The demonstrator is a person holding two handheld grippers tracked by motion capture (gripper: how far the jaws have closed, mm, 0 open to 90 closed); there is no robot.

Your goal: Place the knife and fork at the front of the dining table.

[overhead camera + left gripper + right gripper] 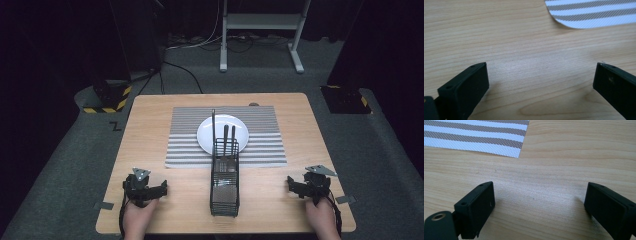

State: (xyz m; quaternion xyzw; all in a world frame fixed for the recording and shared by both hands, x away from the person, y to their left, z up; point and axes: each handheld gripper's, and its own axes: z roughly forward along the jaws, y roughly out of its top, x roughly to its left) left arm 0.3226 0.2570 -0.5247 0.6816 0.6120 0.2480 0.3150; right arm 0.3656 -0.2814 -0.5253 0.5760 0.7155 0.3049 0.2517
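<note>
1. A black wire cutlery caddy (224, 185) stands upright on the wooden desk (150, 135), at the middle of its near part, between the two hands.
2. Dark-handled utensils (229, 137) stand upright in the far end of the caddy; what kind they are cannot be told. A thin black rod (213, 125) rises beside them at the far left corner of the caddy.
3. The near end of the caddy looks empty down to its mesh floor.
4. Just behind the caddy lies a white plate (207, 134) on a grey-and-white striped placemat (187, 145); seen from above, the utensil handles overlap the plate's near edge.
5. The placemat lies flat across the middle of the desk, and the far end of the caddy reaches its near edge.
6. The left hand-held gripper (161, 189) rests low at the desk's near left, well apart from the caddy. In the left gripper view its jaws stand wide apart over bare wood, with nothing between them, and a rounded corner of the placemat (594, 13) shows ahead.
7. The right hand-held gripper (291, 186) rests at the desk's near right, also well apart from the caddy. In the right gripper view its jaws stand wide apart over bare wood, holding nothing, with a corner of the placemat (474, 137) ahead on the left.
8. Beyond the desk lie grey carpet (75, 150), trailing cables and a white stand's base (260, 22).
</note>
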